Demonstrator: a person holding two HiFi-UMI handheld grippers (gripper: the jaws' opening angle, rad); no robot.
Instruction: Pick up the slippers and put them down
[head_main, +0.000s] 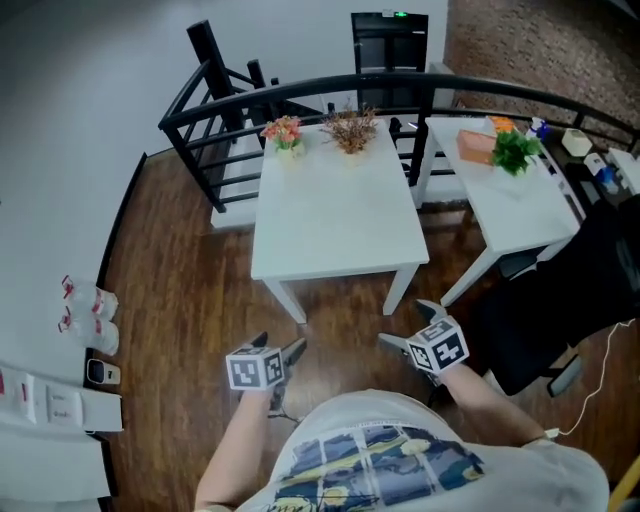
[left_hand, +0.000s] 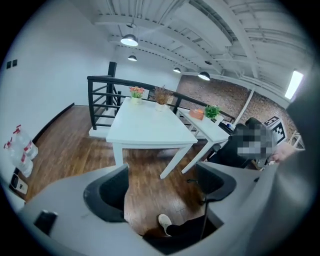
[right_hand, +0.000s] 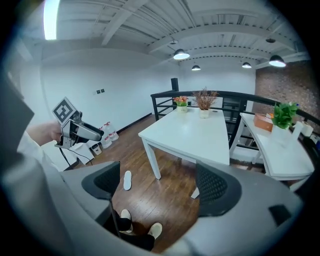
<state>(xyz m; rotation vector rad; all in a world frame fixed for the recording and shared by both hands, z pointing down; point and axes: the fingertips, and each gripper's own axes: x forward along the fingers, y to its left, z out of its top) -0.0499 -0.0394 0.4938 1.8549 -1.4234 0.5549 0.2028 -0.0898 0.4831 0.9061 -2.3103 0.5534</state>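
One white slipper (right_hand: 127, 180) lies flat on the wooden floor left of the table leg; it shows only in the right gripper view. My own feet, in pale footwear (right_hand: 154, 230) (left_hand: 163, 222), stand below the jaws. My left gripper (head_main: 280, 347) (left_hand: 162, 187) hangs close to my body over the floor, open, with bare floor between its fingers. My right gripper (head_main: 412, 325) (right_hand: 160, 185) is level with it on the right, also open and holding nothing. The left gripper (right_hand: 75, 130) shows from the side in the right gripper view.
A white square table (head_main: 335, 210) with two flower pots stands ahead, and a second white table (head_main: 515, 200) to its right. A black railing (head_main: 300, 95) runs behind them. Bottles (head_main: 100, 320) and a white box sit at the left wall. A dark seat (head_main: 560, 320) stands at right.
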